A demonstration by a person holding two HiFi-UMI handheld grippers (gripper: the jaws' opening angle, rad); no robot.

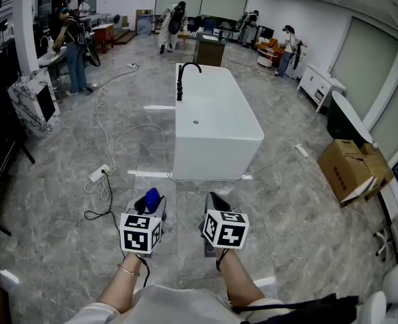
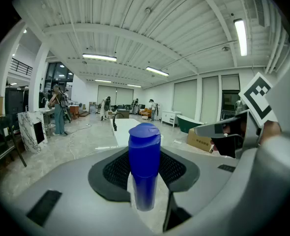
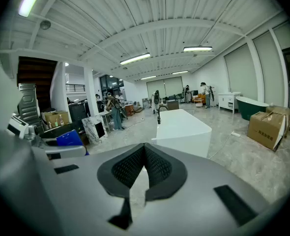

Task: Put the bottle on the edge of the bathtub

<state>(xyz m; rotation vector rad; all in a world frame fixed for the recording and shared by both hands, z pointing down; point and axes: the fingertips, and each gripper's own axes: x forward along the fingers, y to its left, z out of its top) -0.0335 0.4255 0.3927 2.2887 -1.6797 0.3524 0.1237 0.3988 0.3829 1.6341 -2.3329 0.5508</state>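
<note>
A blue bottle (image 2: 144, 161) with a flip cap stands upright between the black pads of my left gripper (image 2: 144, 173), which is shut on its body. In the head view the bottle (image 1: 152, 198) pokes out past the left gripper (image 1: 151, 206) near the bottom of the picture. My right gripper (image 1: 216, 202) is beside it, apart from it; its pads meet at the tip with nothing between them (image 3: 145, 151). The white freestanding bathtub (image 1: 216, 137) with a black faucet (image 1: 183, 78) stands on the floor ahead, well beyond both grippers.
A white power strip (image 1: 99, 174) and cables lie on the marble floor left of the tub. Cardboard boxes (image 1: 351, 169) and a dark tub (image 1: 347, 119) stand at the right. A marble slab (image 1: 32, 103) is at the left. Several people stand at the far end.
</note>
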